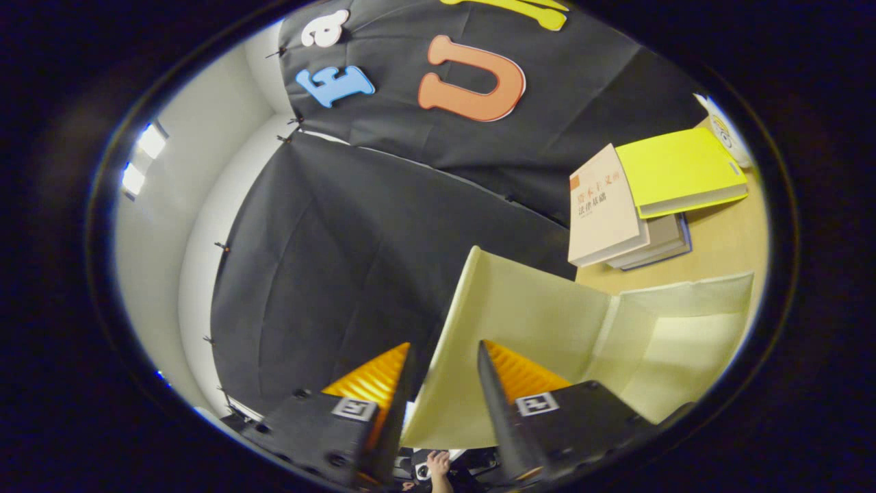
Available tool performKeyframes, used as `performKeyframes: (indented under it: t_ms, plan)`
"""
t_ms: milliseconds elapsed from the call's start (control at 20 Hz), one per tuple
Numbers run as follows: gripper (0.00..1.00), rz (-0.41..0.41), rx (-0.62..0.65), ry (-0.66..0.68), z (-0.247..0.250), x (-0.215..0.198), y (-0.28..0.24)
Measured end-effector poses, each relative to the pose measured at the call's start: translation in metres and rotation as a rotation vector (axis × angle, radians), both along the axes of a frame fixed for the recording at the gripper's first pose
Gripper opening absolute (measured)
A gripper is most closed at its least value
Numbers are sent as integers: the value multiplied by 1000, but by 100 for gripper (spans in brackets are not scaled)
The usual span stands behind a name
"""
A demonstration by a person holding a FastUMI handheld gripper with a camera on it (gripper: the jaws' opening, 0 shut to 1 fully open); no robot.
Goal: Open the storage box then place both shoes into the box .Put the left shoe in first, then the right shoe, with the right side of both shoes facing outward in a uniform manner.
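A pale yellow fabric storage box (684,342) stands on the wooden table (725,239), beyond my right finger. Its lid (520,315) is swung up and stands nearly upright, with its inner face turned toward the box's opening. The lid's free edge runs down between my fingers. My gripper (445,349) is narrowed onto that edge, one finger on each side, and holds the lid up. The box's inside looks bare where I can see it.
Behind the box lies a stack of books: a beige book (606,209) and a bright yellow book (677,171) on top of others. Black booth cloth (328,274) hangs behind and to the left. A person's hand (438,465) shows low between my fingers.
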State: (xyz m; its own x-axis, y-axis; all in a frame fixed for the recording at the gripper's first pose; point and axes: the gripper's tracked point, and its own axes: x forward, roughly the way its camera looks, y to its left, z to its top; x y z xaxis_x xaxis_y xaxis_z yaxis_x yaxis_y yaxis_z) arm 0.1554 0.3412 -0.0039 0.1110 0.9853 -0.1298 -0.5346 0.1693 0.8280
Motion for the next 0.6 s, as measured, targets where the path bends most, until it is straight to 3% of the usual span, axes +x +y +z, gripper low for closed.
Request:
performKeyframes:
  t_ms: [150, 400, 600]
  plan:
    - [100, 6, -17, -21, -4, -9, 17]
    - [100, -38, -66, -15, -25, -11, 9]
    - [100, -110, -117, -35, -38, -2, -29]
